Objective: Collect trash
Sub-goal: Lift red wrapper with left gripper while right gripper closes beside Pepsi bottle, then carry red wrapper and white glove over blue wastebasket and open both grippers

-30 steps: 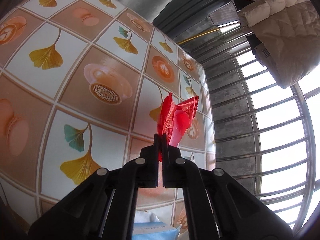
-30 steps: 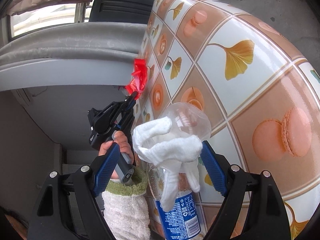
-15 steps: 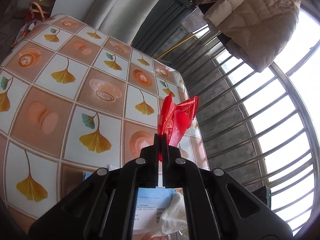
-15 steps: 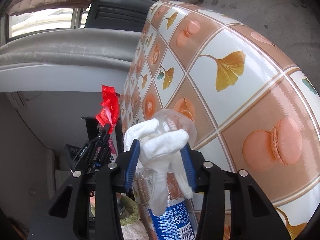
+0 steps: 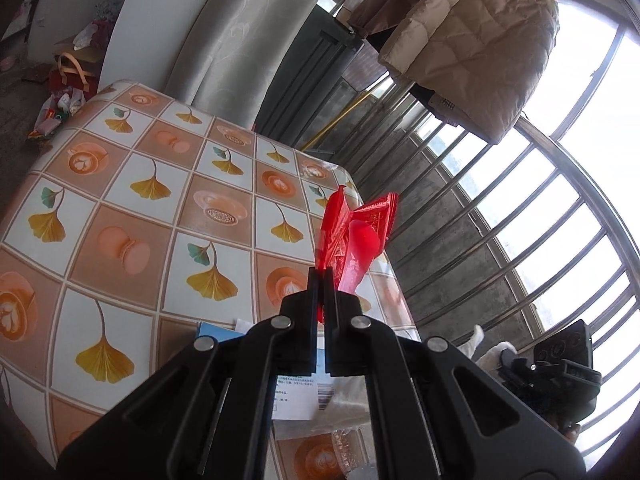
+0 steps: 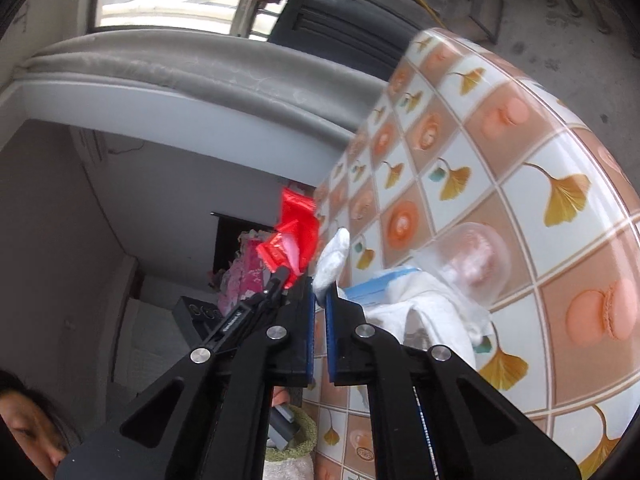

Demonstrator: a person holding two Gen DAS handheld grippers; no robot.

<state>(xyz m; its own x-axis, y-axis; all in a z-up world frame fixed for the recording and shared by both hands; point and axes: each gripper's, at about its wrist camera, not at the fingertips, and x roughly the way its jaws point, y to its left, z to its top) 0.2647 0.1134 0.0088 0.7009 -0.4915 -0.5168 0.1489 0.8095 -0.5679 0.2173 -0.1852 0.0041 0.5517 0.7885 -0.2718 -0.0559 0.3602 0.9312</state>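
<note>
My left gripper (image 5: 323,276) is shut on a crumpled red wrapper (image 5: 352,236) and holds it in the air above the tiled table (image 5: 160,220). The right wrist view shows the same left gripper (image 6: 280,276) and red wrapper (image 6: 294,232) off the table's edge. My right gripper (image 6: 320,292) is shut on a white tissue (image 6: 334,256). One end of the tissue pokes up between the blue pads. The rest drapes to the right over a clear plastic bottle (image 6: 476,260) lying on the table (image 6: 520,168).
A blue and white packet (image 5: 296,392) lies at the table's near edge, beside the bottle. A beige quilted jacket (image 5: 472,40) hangs before the barred window (image 5: 520,208). Bags (image 5: 68,80) sit on the floor beyond the table. A person's head (image 6: 28,432) shows at the lower left.
My right gripper's jaws went from wide around the tissue and bottle to shut on the tissue, and it rose. My left gripper lifted up and back from the table with the red wrapper.
</note>
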